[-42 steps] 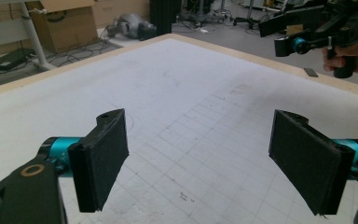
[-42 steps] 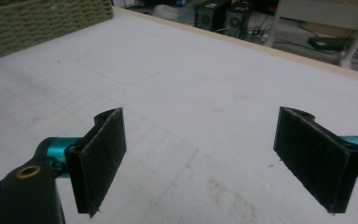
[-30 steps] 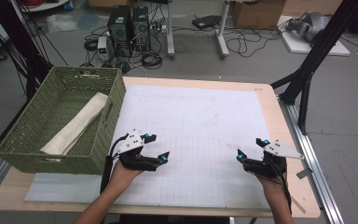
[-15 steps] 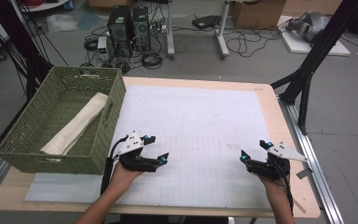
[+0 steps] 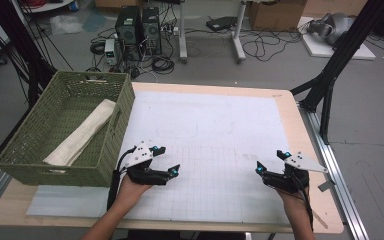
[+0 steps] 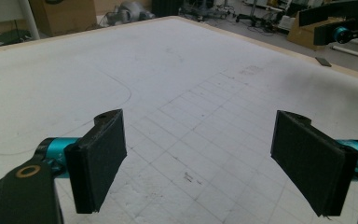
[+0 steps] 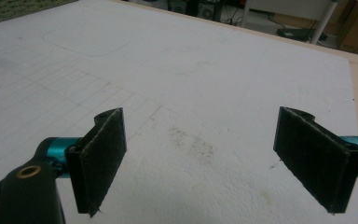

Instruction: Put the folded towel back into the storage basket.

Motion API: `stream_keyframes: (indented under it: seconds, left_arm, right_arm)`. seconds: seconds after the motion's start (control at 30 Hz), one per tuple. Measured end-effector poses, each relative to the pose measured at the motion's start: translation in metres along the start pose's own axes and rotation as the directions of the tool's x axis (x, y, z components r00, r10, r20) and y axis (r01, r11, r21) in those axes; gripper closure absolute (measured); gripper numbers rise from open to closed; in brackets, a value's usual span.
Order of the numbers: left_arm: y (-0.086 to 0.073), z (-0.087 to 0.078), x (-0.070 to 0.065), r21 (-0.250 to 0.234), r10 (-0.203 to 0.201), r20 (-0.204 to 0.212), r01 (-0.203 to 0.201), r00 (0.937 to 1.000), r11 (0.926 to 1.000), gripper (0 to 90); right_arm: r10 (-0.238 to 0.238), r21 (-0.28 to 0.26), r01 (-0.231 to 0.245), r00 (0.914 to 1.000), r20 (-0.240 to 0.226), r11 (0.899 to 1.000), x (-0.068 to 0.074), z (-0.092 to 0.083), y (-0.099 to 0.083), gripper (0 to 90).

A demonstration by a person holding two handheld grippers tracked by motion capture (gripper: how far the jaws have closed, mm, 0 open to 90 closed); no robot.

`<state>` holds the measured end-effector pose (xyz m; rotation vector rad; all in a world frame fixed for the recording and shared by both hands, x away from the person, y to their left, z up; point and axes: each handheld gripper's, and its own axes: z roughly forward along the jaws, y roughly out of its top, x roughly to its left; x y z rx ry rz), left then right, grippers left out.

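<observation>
I have both tools low over the white mat [image 5: 215, 130], and neither one carries anything. My left gripper [image 5: 166, 160] hovers just beside the near right corner of the green basket [image 5: 111, 145], its jaws spread wide. In the left gripper view the 2 black pads [image 6: 98, 161] stand far apart with only the printed grid of the mat between them. My right gripper [image 5: 271, 161] hangs well apart from the basket, toward the far side of the mat from it, and its jaws are wide too. In the right gripper view its pads [image 7: 100, 158] frame bare mat and a faint dark smudge [image 7: 193, 142].

The folded cream cloth [image 5: 82, 132] lies inside the basket, stretched lengthwise along the bottom, one end leaning toward the wall that faces the mat. Nothing else lies on the mat.

My reading is that the cloth already sits where it belongs, so the packing is done and my hands are merely resting at the near edge. If the cloth is instead meant to come out, then nothing has begun: my left gripper is closest to the basket and would have to lift over its wall first.
</observation>
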<state>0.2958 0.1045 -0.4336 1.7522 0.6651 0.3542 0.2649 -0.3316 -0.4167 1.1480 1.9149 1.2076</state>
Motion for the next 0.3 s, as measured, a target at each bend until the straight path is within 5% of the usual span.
stream_keyframes:
  seconds: [0.3]
  left_arm:
    - [-0.0004, 0.0006, 0.0012, 0.002, 0.005, -0.009, -0.005, 0.9999, 1.0000, 18.3]
  right_arm:
    - [0.004, -0.001, -0.004, 1.0000, 0.000, 1.000, -0.0021, 0.0004, -0.0004, 15.5]
